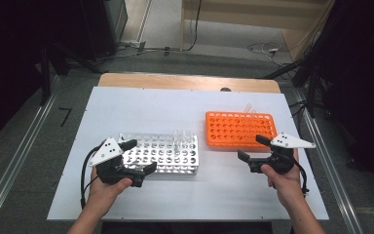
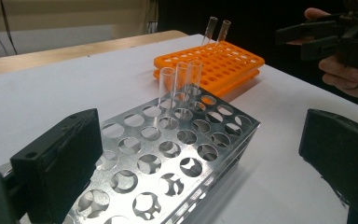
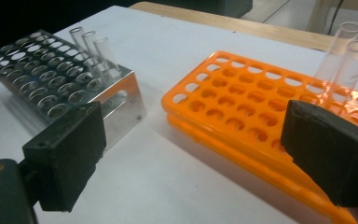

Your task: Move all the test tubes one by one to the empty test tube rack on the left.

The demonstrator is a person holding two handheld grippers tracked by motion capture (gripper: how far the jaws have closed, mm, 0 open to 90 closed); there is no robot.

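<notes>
The metal rack (image 1: pixel 161 154) sits in the lower middle of the high view, on the white table (image 1: pixel 126 107), and the orange rack (image 1: pixel 241 128) lies to its right, a little higher in the frame. The two racks stand apart with a strip of bare table between them.

The left gripper (image 1: pixel 137 157) is at the lower left end of the metal rack, its jaws spread wide and holding nothing; in the left gripper view the rack's near end lies between the two black jaws, and I cannot tell whether either jaw touches it. The right gripper (image 1: pixel 252 147) hovers just below the orange rack, toward the lower right of the high view, its jaws also wide apart and empty. In the right gripper view the orange rack (image 3: pixel 242 107) lies ahead between the jaws.

There are two racks. Three clear tubes (image 2: pixel 182 86) stand upright side by side in the metal rack, at its far end near the orange rack. Two more tubes (image 3: pixel 347 56) stand in the far corner of the orange rack, leaning slightly.
</notes>
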